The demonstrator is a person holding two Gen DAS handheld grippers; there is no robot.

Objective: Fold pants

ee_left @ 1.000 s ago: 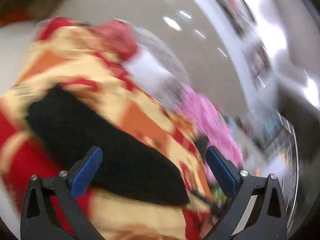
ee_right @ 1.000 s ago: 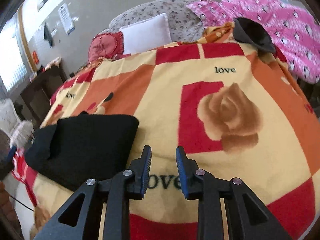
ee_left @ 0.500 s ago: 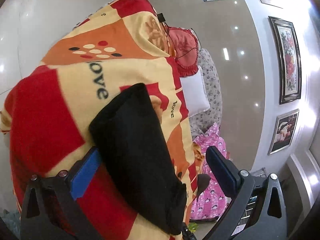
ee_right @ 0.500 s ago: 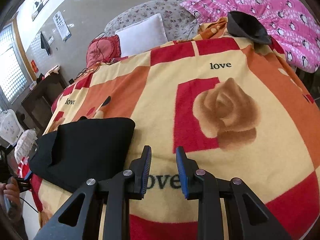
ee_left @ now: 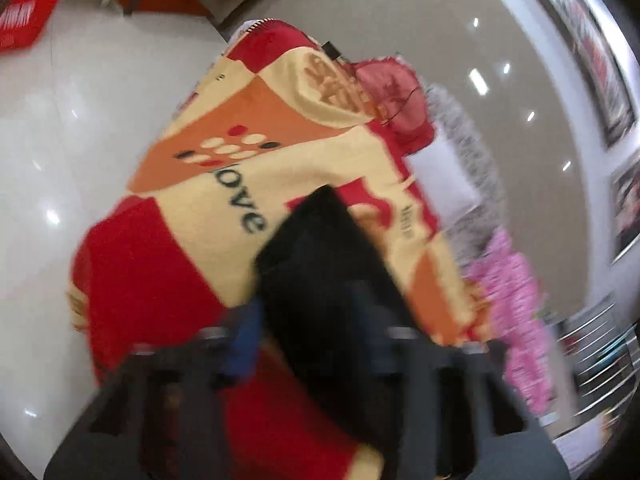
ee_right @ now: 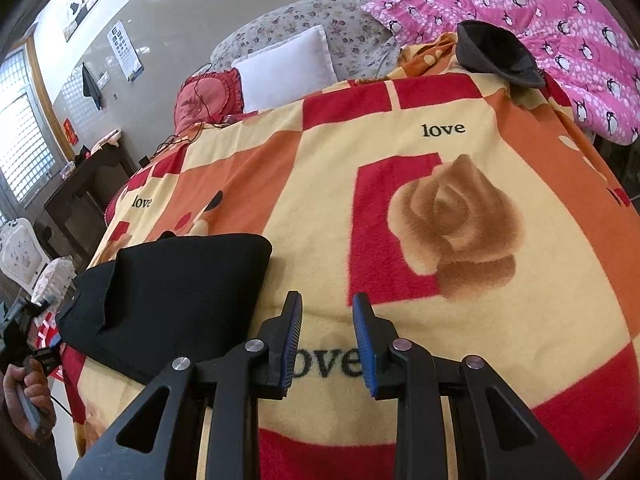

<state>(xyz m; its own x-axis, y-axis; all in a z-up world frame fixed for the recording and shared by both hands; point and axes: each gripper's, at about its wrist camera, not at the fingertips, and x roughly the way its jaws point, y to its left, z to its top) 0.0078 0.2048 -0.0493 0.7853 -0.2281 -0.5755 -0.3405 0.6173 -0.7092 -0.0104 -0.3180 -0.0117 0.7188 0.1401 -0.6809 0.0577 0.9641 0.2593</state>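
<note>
The black pants [ee_right: 168,300] are seen lying as a compact folded bundle at the near left of the patterned blanket [ee_right: 460,320], so most folding is judged done. The left gripper [ee_left: 308,332] is closing around the bundle's near end; owing to blur, pad contact cannot be confirmed. The right gripper [ee_right: 326,336] is held narrowly parted and empty above the blanket, just right of the pants. A final fold or straightening is judged to remain.

We see matt black knit pants [ee_right: 172,296] on a fuzzy fleece blanket [ee_right: 460,320]; the floor [ee_left: 80,140] looks glossy, perhaps tiled.
</note>
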